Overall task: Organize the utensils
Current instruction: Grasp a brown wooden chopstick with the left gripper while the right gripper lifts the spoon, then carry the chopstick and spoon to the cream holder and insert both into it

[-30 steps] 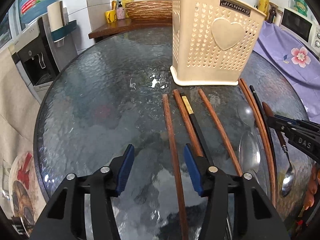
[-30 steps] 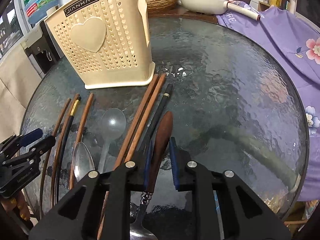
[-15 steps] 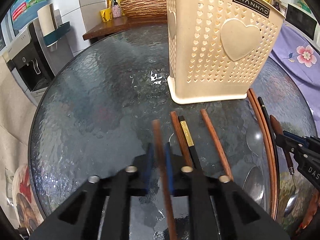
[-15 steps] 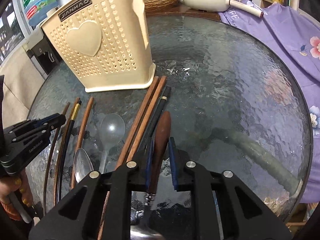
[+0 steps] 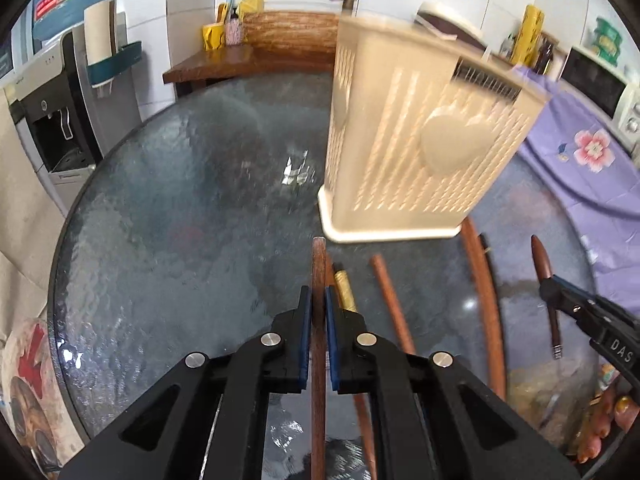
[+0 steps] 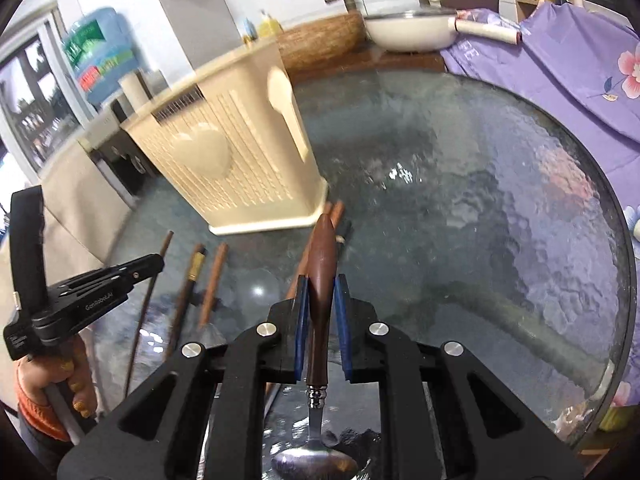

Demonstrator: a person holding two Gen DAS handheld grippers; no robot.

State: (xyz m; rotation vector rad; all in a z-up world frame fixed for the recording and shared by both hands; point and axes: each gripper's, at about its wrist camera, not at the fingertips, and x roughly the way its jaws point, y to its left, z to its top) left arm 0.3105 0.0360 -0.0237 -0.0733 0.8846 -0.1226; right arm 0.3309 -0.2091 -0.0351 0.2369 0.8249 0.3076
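My left gripper is shut on a brown wooden chopstick, lifted above the glass table. My right gripper is shut on the dark wooden handle of a metal spoon; its bowl hangs below the jaws. The cream perforated utensil basket with a heart stands ahead of both grippers; it also shows in the right wrist view. Several chopsticks lie on the table in front of the basket. The right gripper also shows at the right of the left wrist view.
A purple flowered cloth covers the right side. A water dispenser stands at the left. A wooden counter with bottles and a wicker basket is behind the table. A white pan sits at the back.
The left gripper closed on a chopstick and raised it. The right gripper lifted the spoon off the table. Both views tilted up toward the basket.
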